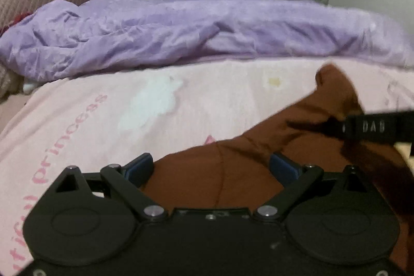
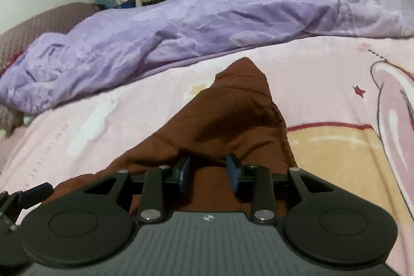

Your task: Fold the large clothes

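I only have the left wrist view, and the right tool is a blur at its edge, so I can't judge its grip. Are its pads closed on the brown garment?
Observer: No. In the right wrist view the right tool has its pads apart, with the brown garment showing in the gap.
Operator: What lies to the right of the garment there?
Observer: A yellow band printed on the pink sheet, edged in red; the garment's right edge lies against it.
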Tool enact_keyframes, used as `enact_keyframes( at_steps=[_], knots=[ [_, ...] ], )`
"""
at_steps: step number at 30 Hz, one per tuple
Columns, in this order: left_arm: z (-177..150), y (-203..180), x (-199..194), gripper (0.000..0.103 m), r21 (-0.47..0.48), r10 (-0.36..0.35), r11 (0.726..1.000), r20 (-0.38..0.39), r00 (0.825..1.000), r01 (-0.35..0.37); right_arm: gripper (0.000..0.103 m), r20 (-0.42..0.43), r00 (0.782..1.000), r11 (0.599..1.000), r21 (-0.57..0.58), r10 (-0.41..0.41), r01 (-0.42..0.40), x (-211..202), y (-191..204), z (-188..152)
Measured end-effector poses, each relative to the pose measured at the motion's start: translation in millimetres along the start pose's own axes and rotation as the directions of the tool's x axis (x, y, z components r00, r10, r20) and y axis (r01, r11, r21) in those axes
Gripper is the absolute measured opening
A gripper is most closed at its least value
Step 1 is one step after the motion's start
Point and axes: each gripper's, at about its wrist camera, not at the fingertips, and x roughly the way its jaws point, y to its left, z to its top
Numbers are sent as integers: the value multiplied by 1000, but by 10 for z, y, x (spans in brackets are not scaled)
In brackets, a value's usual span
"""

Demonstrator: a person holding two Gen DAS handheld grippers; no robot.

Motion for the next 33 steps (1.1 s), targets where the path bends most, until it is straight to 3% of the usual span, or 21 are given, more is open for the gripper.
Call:
enact_keyframes(
  at_steps=[8,10,13,17,18,20,21,23,25,28,30,33],
  knots=[
    [155,-4,-47,99,-11,10,1000,-17,1000,-10,40,2,1000,999,-40,4,-4,-208,66,60],
    [217,33,-306,99,-23,22,1000,15,1000,-22,48,17,1000,994,-112,-9,11,-407,196,102],
    [283,105,-705,99,-44,-17,999,82,997,21,58,87,996,984,-171,-32,46,-781,332,54],
    [219,99,-948,99,-14,-33,999,144,989,35,62,105,994,987,-163,21,-4,-912,353,-75],
    [180,75,-883,99,20,-26,1000,122,992,23,64,76,997,986,-164,14,-1,-821,349,-121],
    [102,37,-582,102,132,-6,991,-13,1000,7,69,34,999,980,-199,-16,23,-633,348,-205],
    [71,80,-475,102,143,11,990,-69,998,-1,71,37,999,976,-217,-22,29,-607,340,-247],
    [82,300,-535,101,71,-1,997,-87,996,8,75,60,998,975,-224,2,11,-713,289,-260],
    [137,542,-721,100,29,-27,999,-69,997,29,92,77,997,976,-216,-9,25,-851,202,-217],
    [185,809,-950,99,21,39,999,-48,998,-38,97,68,997,977,-206,-36,50,-957,5,-173],
    [172,950,-982,99,-13,-9,1000,-97,995,8,99,31,999,981,-186,-41,46,-949,-142,-168],
    [47,994,-925,99,-116,-119,988,-176,977,99,99,-14,1000,991,-134,-4,2,-953,-295,-186]
  ],
)
